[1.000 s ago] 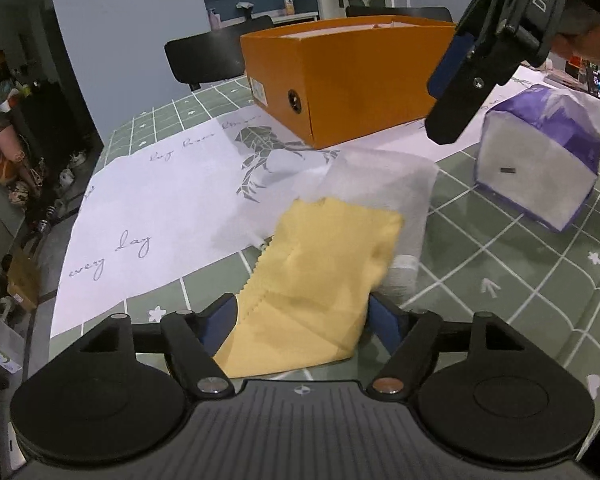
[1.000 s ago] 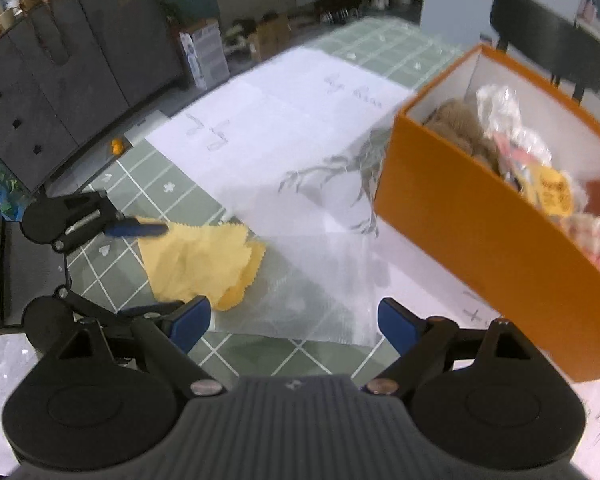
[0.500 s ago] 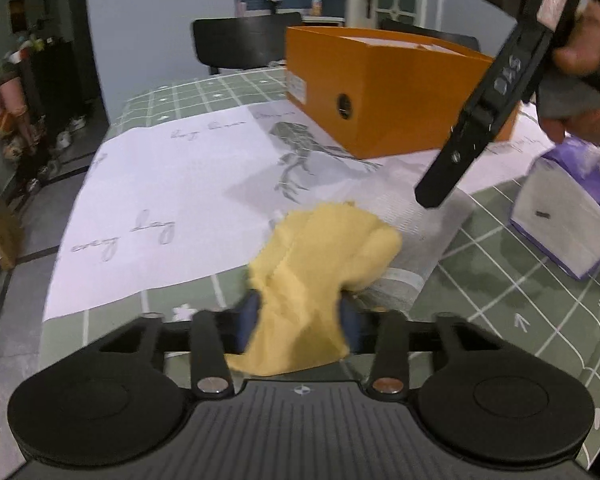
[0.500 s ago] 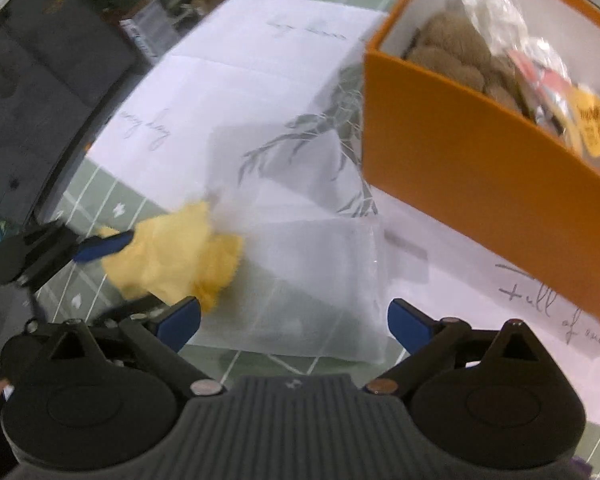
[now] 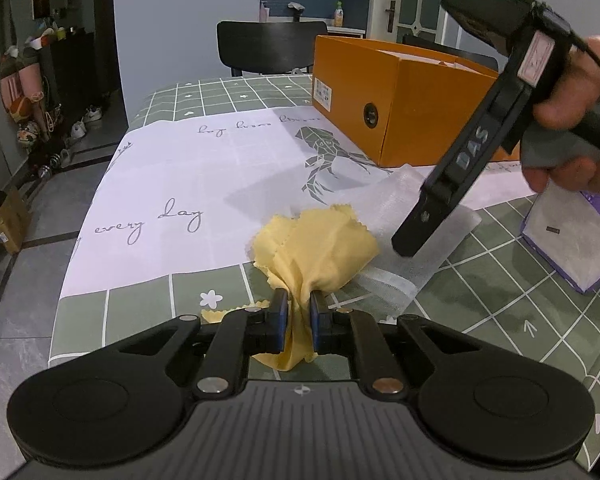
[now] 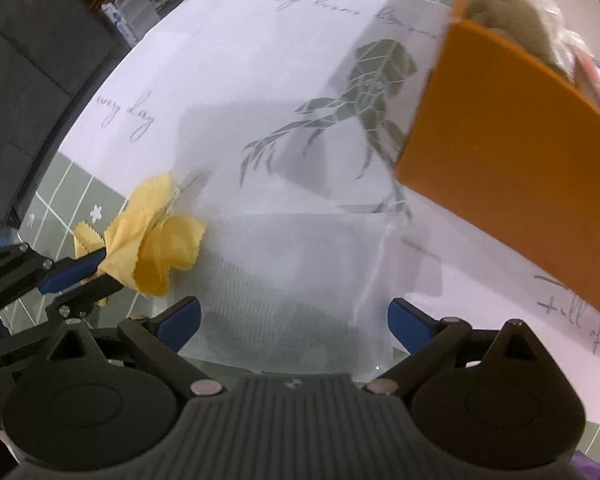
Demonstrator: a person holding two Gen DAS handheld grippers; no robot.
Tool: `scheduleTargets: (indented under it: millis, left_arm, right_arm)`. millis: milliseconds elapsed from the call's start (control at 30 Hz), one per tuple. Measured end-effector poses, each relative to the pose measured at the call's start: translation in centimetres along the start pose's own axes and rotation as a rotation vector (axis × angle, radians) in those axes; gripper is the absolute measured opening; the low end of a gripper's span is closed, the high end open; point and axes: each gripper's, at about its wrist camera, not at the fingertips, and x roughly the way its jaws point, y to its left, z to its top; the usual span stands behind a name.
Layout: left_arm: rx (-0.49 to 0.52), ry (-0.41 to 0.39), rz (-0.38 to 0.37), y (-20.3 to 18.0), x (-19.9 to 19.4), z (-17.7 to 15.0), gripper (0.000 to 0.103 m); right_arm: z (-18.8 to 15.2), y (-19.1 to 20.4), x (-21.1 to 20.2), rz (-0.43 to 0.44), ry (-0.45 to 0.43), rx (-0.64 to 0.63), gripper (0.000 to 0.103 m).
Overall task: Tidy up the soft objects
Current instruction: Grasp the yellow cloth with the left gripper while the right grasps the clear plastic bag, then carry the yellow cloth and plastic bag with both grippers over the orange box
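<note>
My left gripper (image 5: 299,307) is shut on a yellow cloth (image 5: 316,248) and bunches it just above the table; it also shows in the right wrist view (image 6: 152,240). A sheer white mesh bag (image 6: 300,280) lies flat beside the cloth, also in the left wrist view (image 5: 416,232). My right gripper (image 6: 294,314) is open and empty, hovering over the mesh bag; in the left wrist view its finger (image 5: 440,200) hangs above the bag. An orange box (image 5: 400,96) with soft items (image 6: 512,12) inside stands behind.
A white printed paper sheet (image 5: 220,176) covers the green checked tablecloth (image 5: 140,312). A purple-and-white packet (image 5: 576,240) lies at the right. A black chair (image 5: 272,48) stands behind the table. The table edge runs along the left.
My left gripper closed on the flat yellow cloth and lifted it into a bunch. My right gripper moved down toward the mesh bag, still open.
</note>
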Motion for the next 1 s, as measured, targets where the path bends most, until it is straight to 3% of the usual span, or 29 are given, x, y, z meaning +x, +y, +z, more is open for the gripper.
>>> scheduleTargets:
  millis: [133, 233, 267, 300, 333, 700, 1000]
  left_arm:
    - [0.0, -0.001, 0.001, 0.0, 0.0, -0.1, 0.014]
    - [0.002, -0.003, 0.007, 0.0, 0.1, -0.1, 0.014]
    - [0.004, -0.003, 0.01, 0.0, 0.1, -0.1, 0.014]
    - [0.007, -0.001, 0.013, -0.1, 0.2, 0.0, 0.014]
    - [0.011, 0.001, 0.016, -0.2, 0.2, 0.0, 0.014]
    - [0.026, 0.011, 0.024, -1.0, -0.1, 0.1, 0.007]
    - [0.053, 0.029, 0.027, -2.0, -2.6, -1.3, 0.006]
  right_arm:
    - [-0.1, 1.3, 0.7, -0.092, -0.017, -0.084, 0.1]
    - [-0.2, 1.9, 0.5, -0.095, -0.037, -0.129, 0.082]
    - [-0.2, 2.2, 0.1, -0.09, -0.049, -0.147, 0.058]
    - [-0.2, 2.5, -0.4, -0.084, -0.06, -0.17, 0.017]
    - [-0.2, 2.8, -0.7, -0.078, -0.06, -0.188, 0.0]
    - [-1.9, 1.0, -2.8, -0.01, -0.081, -0.186, 0.002]
    - [-5.1, 0.9, -5.0, 0.136, -0.08, -0.148, 0.002]
